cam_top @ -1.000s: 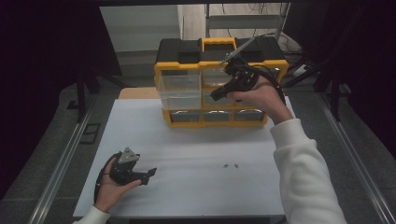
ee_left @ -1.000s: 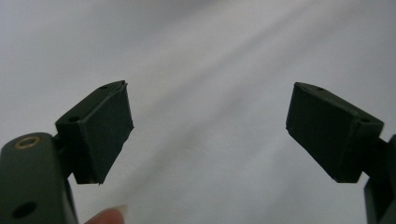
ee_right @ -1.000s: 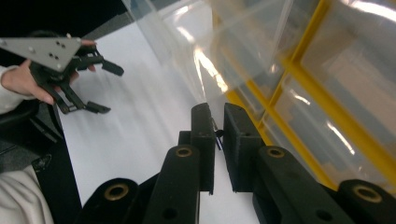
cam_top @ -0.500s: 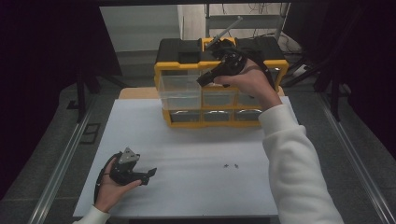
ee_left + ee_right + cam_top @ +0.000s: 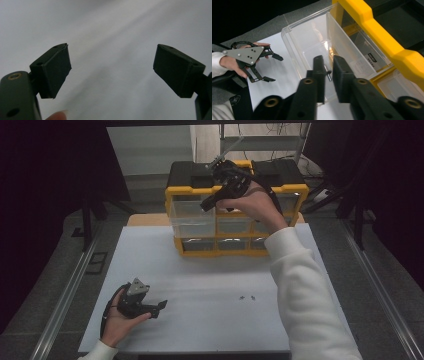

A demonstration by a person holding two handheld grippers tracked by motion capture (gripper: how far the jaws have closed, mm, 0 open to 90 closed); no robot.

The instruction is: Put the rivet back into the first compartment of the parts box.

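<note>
Screw held over an open drawer

Right tool [image 5: 327, 72] is raised at the upper middle of the high view, in front of a yellow and black organizer [image 5: 235, 210] that stands at the far edge of the white counter [image 5: 210, 290]. In the right gripper view its two black jaws stand close together, clamped on a small metal screw [image 5: 327, 73] that shows in the narrow gap between them. Just beyond the jaws, a clear plastic drawer [image 5: 312, 47] is pulled out from the upper left of the organizer's yellow frame, and the screw sits above its open top. Other clear drawers stay seated in the frame at the right of that view.

Left tool [image 5: 136, 301] rests low at the lower left of the high view, held in the person's left hand [image 5: 117, 322] just above the counter, well apart from the organizer. In the left gripper view its jaws stand wide apart with only the white counter surface between them, and a fingertip [image 5: 58, 116] shows at the bottom edge.

Two tiny dark bits [image 5: 247, 297] lie on the counter at centre right of the high view, too small to identify. A white sleeve [image 5: 305, 290] covers the right forearm.
</note>
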